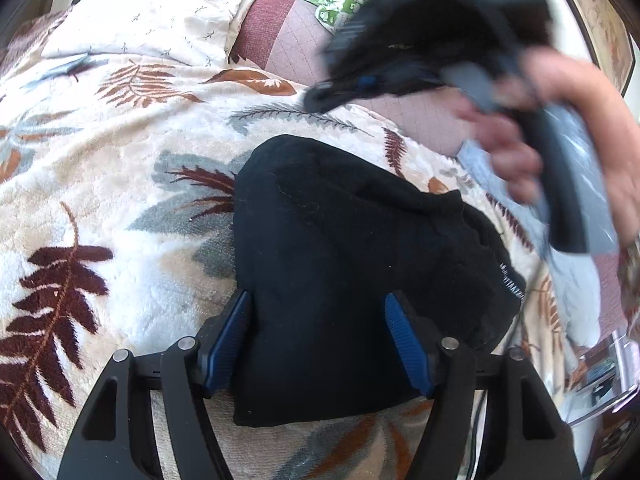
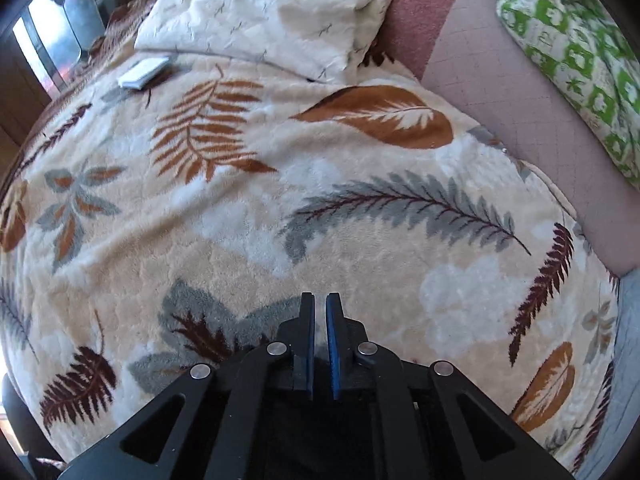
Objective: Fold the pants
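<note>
Black pants (image 1: 352, 248) lie folded in a compact bundle on a leaf-patterned blanket (image 1: 120, 168). My left gripper (image 1: 316, 304) is open, its blue pads either side of the bundle's near end, just above it. My right gripper (image 1: 320, 96) shows blurred at the upper right of the left wrist view, held in a hand above and beyond the pants. In the right wrist view the right gripper (image 2: 320, 300) is nearly shut with nothing between its pads, over the bare blanket (image 2: 280, 220). The pants do not show in that view.
A cream pillow (image 2: 272, 12) lies at the back of the bed, with a small white object (image 2: 144, 72) beside it. A pink quilted cover (image 2: 512, 92) and a green patterned cloth (image 2: 572, 44) lie to the right. A pale blue fabric (image 1: 576, 272) lies right of the pants.
</note>
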Tool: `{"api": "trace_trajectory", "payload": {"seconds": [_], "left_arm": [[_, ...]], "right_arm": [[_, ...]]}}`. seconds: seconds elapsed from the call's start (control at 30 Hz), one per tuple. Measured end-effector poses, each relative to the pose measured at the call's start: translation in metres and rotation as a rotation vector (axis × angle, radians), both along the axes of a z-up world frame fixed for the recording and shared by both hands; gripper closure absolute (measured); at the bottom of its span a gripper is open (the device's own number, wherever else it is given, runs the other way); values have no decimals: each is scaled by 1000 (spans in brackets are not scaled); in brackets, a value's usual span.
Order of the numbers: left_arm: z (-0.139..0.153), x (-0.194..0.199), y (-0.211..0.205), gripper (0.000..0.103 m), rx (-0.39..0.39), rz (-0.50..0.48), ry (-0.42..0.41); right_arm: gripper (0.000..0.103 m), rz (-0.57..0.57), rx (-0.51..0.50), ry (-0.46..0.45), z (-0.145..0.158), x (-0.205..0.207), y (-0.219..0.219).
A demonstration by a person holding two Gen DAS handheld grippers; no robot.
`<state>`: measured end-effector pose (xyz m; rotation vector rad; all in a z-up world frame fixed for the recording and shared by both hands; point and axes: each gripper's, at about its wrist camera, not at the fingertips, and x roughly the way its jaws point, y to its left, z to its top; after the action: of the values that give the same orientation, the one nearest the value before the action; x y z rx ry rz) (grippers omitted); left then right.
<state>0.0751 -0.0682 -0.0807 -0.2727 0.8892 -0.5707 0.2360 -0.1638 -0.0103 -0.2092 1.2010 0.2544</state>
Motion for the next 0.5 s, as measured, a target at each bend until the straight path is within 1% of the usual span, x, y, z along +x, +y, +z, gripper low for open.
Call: {"api": "trace_trajectory", "payload": {"seconds": [0.07,0.13,0.2,0.27,0.37,0.47,0.5], "left_arm": [[-1,2,9,34,-54,4,20],[1,4,19,34,-103,6,44],[6,3,26,34,-114,17,51],[15,-1,33,34,-77,44,35],[28,-13,39,34,0,87,13],[33,-19,50,34,46,126,13],[33,-20,54,34,56,136,14]], "right_arm": [[97,-18,34,-41,21,-20,-17],[96,-56,37,-80,37,-45,-38],[96,-100,48,-99,44,-68,-62],[96,-139,68,-107,45,-91,-82],[96,-188,108,-105,33,-118,-104],[96,-241,157,-72,6,-136,-117],[96,-261,157,-64,-5,-140,-120]]}}
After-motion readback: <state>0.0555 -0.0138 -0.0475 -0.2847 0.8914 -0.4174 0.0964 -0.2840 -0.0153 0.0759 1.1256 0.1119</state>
